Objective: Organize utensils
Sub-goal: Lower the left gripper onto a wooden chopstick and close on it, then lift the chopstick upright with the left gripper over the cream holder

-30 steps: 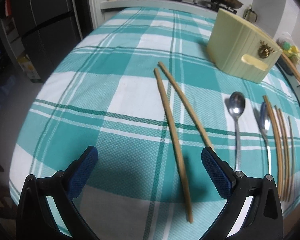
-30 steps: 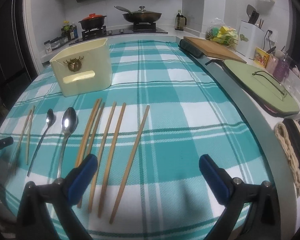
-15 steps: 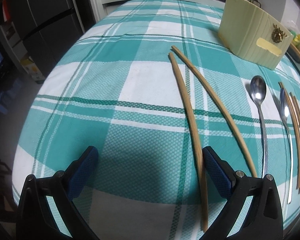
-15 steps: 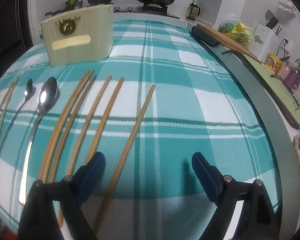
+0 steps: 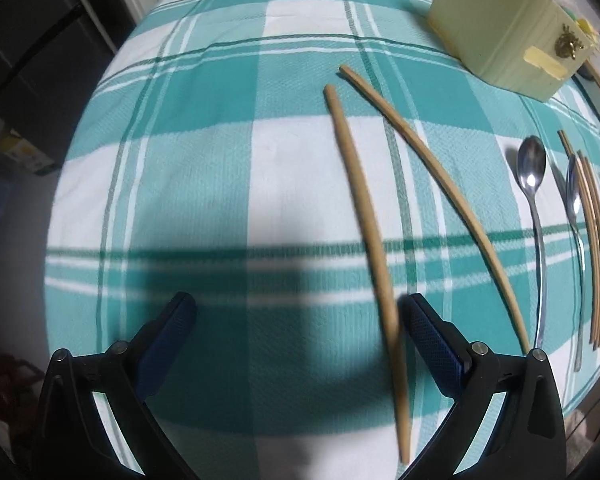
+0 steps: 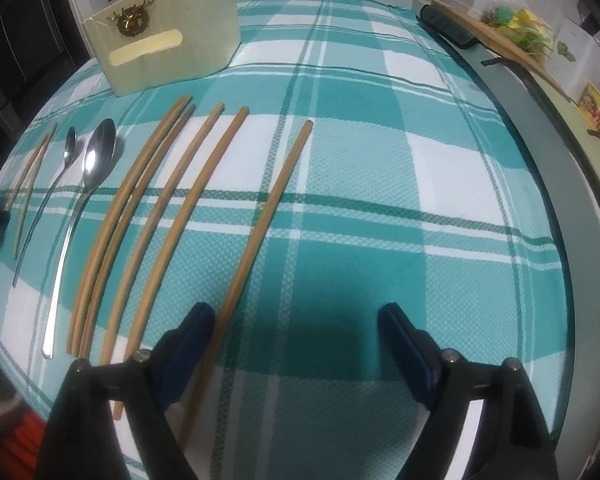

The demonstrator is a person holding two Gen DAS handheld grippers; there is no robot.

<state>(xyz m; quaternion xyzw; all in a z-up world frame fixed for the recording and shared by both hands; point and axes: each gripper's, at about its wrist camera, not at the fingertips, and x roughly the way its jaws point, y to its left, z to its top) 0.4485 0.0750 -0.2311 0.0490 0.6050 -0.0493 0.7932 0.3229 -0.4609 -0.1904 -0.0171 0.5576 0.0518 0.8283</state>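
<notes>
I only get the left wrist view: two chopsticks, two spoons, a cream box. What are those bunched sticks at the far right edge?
Observer: More chopsticks, five in all; the rightmost chopstick lies apart from the rest.
Visitor: Is anything holding it?
Observer: No. The right gripper is open, and the stick passes just inside its left finger.
Visitor: And further still?
Observer: A dark roll lies beside a wooden board.

The tablecloth (image 6: 380,168) was teal-and-white plaid; chopsticks (image 6: 260,216) tan, spoon (image 6: 96,160) silver, box (image 6: 172,40) cream at eleven o'clock.
</notes>
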